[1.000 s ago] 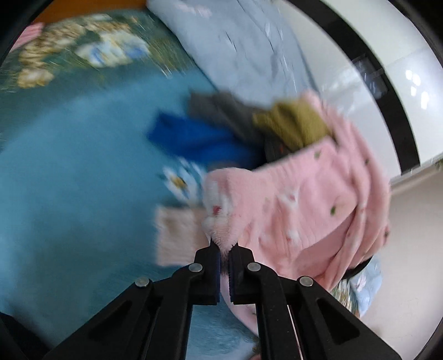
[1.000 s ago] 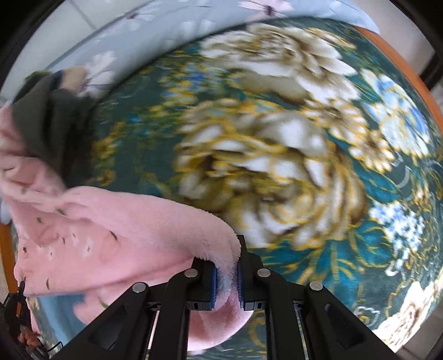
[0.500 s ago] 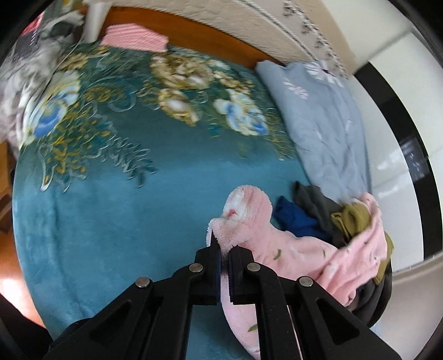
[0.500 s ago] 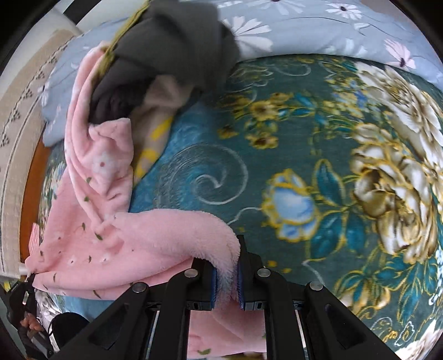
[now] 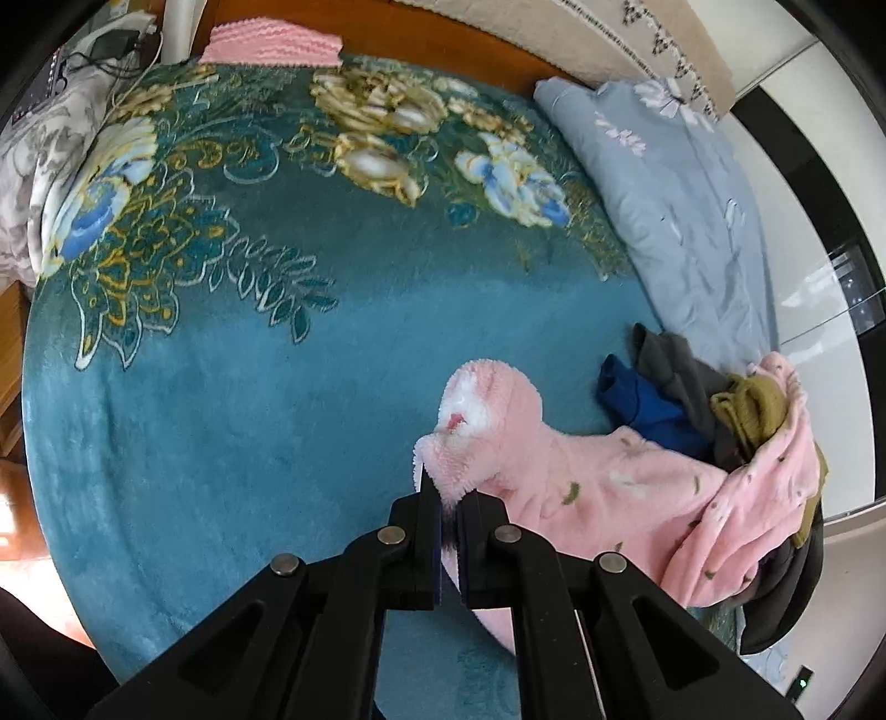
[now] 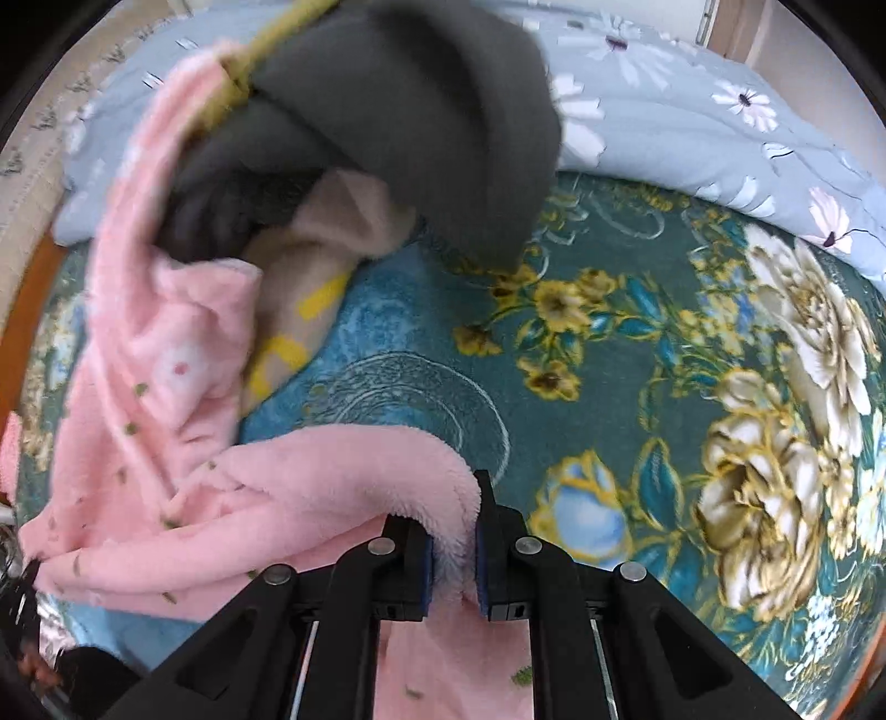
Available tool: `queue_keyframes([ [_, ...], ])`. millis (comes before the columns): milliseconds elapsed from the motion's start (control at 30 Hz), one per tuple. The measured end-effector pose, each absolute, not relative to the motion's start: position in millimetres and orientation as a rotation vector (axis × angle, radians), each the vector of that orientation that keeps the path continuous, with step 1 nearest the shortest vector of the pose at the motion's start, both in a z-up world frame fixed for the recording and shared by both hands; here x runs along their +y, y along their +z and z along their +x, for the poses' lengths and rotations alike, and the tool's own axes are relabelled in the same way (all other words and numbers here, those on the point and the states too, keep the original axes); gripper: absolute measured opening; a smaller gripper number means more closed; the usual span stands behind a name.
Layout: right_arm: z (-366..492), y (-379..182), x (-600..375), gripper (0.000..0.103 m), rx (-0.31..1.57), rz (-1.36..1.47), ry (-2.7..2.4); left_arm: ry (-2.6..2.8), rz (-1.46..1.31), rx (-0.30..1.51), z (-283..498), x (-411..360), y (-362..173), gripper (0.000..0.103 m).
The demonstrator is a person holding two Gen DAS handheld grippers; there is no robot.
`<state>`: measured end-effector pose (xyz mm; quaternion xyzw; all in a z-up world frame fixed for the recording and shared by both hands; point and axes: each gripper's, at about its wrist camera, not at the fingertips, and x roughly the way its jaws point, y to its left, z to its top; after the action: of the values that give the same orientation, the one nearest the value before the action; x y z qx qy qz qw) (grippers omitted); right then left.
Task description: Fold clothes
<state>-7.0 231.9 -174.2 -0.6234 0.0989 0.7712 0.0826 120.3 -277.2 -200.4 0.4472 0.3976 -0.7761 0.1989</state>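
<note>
A fluffy pink garment (image 5: 620, 482) with small flower prints stretches between both grippers above a teal flowered blanket (image 5: 232, 399). My left gripper (image 5: 449, 501) is shut on one fuzzy pink edge. My right gripper (image 6: 453, 520) is shut on another fold of the pink garment (image 6: 166, 387). Its far part is tangled in a clothes pile: a grey garment (image 6: 421, 122), a blue one (image 5: 642, 404), an olive one (image 5: 747, 404) and a beige one with yellow marks (image 6: 310, 277).
A light blue flowered quilt (image 5: 681, 199) lies along the bed's far side. A pink knitted cloth (image 5: 271, 44) sits by the wooden headboard, and a grey patterned pillow (image 5: 22, 183) at the left. White wall and a dark window strip lie beyond.
Both grippers have swung away from the pile, pulling the pink garment out across the blanket. The grey garment now looms closer in the right wrist view.
</note>
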Motion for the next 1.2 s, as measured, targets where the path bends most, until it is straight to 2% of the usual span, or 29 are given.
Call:
queue_keyframes([
  [133,-12.7,-192.5,232.6,0.019,0.342,-1.886,2.255,-2.158,1.276,1.169,120.1,-280.5,-209.4,0.004],
  [167,-10.4,-192.1,234.7,0.026,0.361,-1.881,2.26,-2.16,1.284,1.168,119.0,-279.7,-210.3,0.004],
  [200,-6.1,-189.0,238.9,0.039,0.393,-1.872,2.271,-2.162,1.296,1.166,117.2,-278.4,-211.3,0.004],
  [267,5.3,-179.4,250.4,0.054,0.472,-1.847,2.289,-2.164,1.318,1.156,114.0,-275.6,-212.5,0.004],
  [400,43.2,-152.7,277.8,0.062,0.629,-1.77,2.29,-2.171,1.326,1.163,113.2,-274.0,-213.5,0.004],
  [600,105.4,-145.9,286.6,0.064,0.621,-1.759,2.278,-2.182,1.317,1.188,116.2,-275.4,-211.7,0.004],
  [733,126.0,-137.7,310.1,0.064,0.828,-1.647,2.275,-2.208,1.316,1.173,117.8,-274.4,-207.7,0.004],
  [867,133.8,-122.7,302.8,0.065,0.8,-1.641,2.329,-2.22,1.297,1.184,120.5,-274.8,-205.8,0.004],
  [1033,152.8,-159.0,261.5,0.066,0.897,-1.84,2.301,-2.243,1.303,1.163,120.7,-273.0,-202.8,0.004],
  [1200,171.4,-187.4,251.9,0.066,1.019,-1.875,2.19,-2.258,1.299,1.172,124.1,-274.8,-201.2,0.004],
])
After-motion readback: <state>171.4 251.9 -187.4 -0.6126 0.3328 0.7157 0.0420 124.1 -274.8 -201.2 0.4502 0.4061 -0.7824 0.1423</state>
